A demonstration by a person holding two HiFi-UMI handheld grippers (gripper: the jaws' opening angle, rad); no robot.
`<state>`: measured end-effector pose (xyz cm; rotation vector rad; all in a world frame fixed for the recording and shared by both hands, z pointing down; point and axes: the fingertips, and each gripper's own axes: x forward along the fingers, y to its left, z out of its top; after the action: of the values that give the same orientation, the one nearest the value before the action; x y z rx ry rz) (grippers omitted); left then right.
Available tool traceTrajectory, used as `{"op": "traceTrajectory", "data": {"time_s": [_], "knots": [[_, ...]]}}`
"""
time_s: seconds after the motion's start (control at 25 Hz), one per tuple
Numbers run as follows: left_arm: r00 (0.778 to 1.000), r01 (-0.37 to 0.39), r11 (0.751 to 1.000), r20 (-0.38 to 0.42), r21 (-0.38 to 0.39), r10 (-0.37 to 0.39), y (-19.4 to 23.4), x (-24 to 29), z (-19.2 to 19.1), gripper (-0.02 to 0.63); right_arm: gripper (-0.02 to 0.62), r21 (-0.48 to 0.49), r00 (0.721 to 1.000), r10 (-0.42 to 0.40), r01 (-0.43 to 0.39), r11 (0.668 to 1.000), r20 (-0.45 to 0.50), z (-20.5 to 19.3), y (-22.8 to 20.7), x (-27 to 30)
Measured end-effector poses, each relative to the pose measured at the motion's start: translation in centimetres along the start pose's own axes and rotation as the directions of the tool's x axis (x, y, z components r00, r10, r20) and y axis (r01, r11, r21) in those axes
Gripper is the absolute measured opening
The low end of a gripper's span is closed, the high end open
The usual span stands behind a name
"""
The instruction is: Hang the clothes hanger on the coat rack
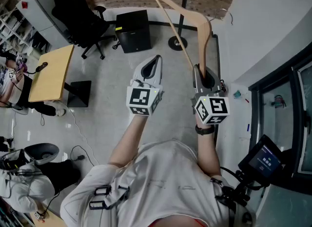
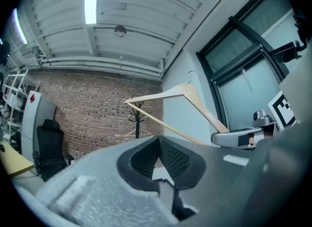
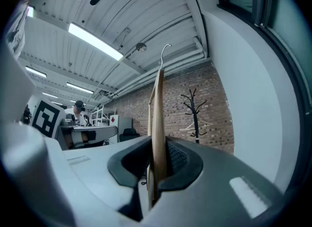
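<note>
While the wooden clothes hanger (image 3: 158, 118) is clamped by one end between the narrowly set jaws of the right gripper (image 3: 157, 170), the coat rack (image 3: 196, 116) is seen well beyond those jaws, against a brick wall (image 3: 214, 104).

From the right jaws the hanger is held up and forward, edge-on, with its metal hook (image 3: 165, 50) at the top, well apart from the rack. The left gripper (image 2: 160, 158) is held just beside the right one, its jaws closed together with nothing between them, and the hanger is seen above and to the right of them. Black-and-white square markers are carried on each gripper's cube (image 1: 143, 100). A small screen (image 1: 265, 158), behind and to the right of the right jaws, bears print too small to be read.
</note>
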<state>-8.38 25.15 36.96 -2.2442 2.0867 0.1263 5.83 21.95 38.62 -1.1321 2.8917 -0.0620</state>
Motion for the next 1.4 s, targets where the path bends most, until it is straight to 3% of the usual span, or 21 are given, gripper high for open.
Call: {"op": "traceTrajectory", "data": {"time_s": [0.44, 0.64, 0.84, 1.04, 1.12, 1.24, 1.4], "knots": [[0.994, 0.112, 0.993, -0.022, 0.032, -0.111, -10.7, 6.3, -1.2, 0.0, 0.044, 0.04, 0.992, -0.123, 0.122, 0.992, 0.028, 0.6, -11.8, -4.6], [0.995, 0.096, 0.994, 0.025, 0.051, -0.098, -13.2, 7.6, -1.1, 0.0, 0.044, 0.074, 0.992, -0.125, 0.125, 0.989, -0.011, -0.9, -14.9, -6.0], [0.994, 0.106, 0.992, 0.023, 0.066, -0.108, -15.1, 9.1, -1.2, 0.0, 0.044, 0.031, 0.994, -0.106, 0.107, 0.994, -0.03, -1.7, -16.8, -6.2], [0.994, 0.103, 0.992, -0.03, 0.078, -0.101, -15.1, 10.0, -3.6, 0.0, 0.044, 0.026, 0.999, -0.033, 0.034, 0.999, -0.021, -1.8, -17.0, -4.5], [0.99, 0.134, 0.99, -0.042, 0.052, -0.132, -14.7, 11.1, -4.3, 0.0, 0.046, 0.035, 1.0, -0.015, 0.015, 0.999, -0.022, -2.3, -17.3, -3.4], [0.98, 0.194, 0.981, -0.035, -0.008, -0.194, -13.6, 13.1, -4.9, 0.0, 0.044, 0.049, 0.999, -0.033, 0.034, 0.998, -0.015, -3.1, -17.8, -1.3], [0.983, 0.185, 0.982, -0.023, 0.036, -0.185, -10.5, 17.3, -6.1, 0.0, 0.044, 0.051, 0.997, -0.051, 0.054, 0.997, -0.055, -4.1, -19.5, 2.5]]}}
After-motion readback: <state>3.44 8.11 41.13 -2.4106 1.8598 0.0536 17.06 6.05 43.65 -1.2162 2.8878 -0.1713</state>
